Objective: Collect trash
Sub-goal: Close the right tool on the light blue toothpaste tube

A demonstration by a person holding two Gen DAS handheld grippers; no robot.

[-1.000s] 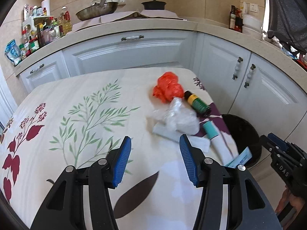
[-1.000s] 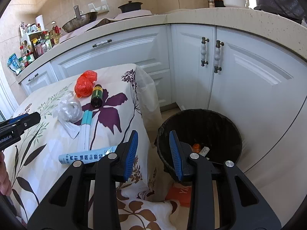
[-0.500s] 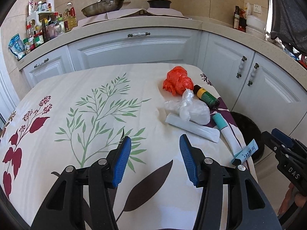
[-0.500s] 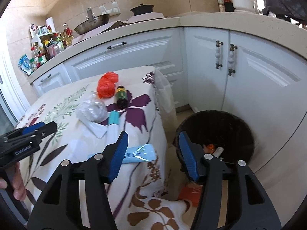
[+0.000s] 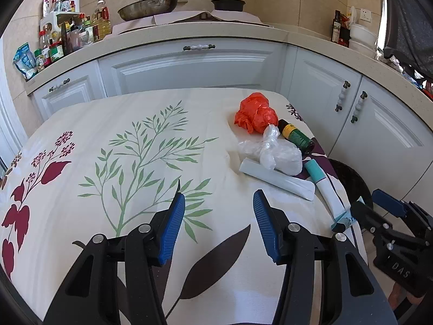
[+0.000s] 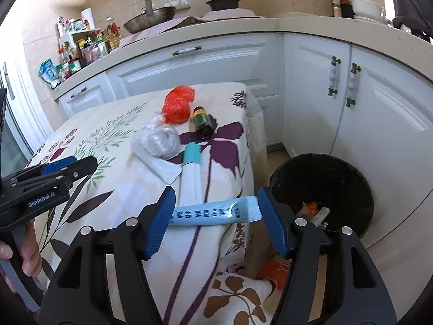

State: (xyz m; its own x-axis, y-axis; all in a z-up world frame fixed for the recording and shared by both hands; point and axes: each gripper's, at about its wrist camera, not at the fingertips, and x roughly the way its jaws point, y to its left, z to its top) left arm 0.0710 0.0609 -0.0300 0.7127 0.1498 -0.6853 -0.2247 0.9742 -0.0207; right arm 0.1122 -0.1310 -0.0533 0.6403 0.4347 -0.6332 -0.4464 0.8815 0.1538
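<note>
Trash lies along the right side of the floral tablecloth [image 5: 135, 149]: an orange plastic bag [image 5: 255, 115] [image 6: 178, 105], a dark bottle [image 5: 296, 135] [image 6: 203, 122] on its side, a crumpled clear bag [image 5: 276, 154] [image 6: 157, 142], a flat white packet [image 5: 276, 180] and a white tube with a teal cap [image 6: 190, 173]. A light blue tube [image 6: 213, 212] lies crosswise at the table's edge, between the opening jaws of my right gripper [image 6: 216, 192]; the pads do not press it. My left gripper [image 5: 218, 196] hovers open over bare cloth with nothing in it.
A black bin [image 6: 324, 173] with some trash inside stands on the floor to the right of the table, against white cabinets [image 6: 379, 124]. The counter [image 5: 189, 32] behind carries a pan, a pot and several bottles. A hand [image 6: 29, 252] holds the left gripper.
My right gripper has swung left from above the bin to the table's edge, and its jaws have widened around the blue tube. The left gripper has hardly moved and stays open.
</note>
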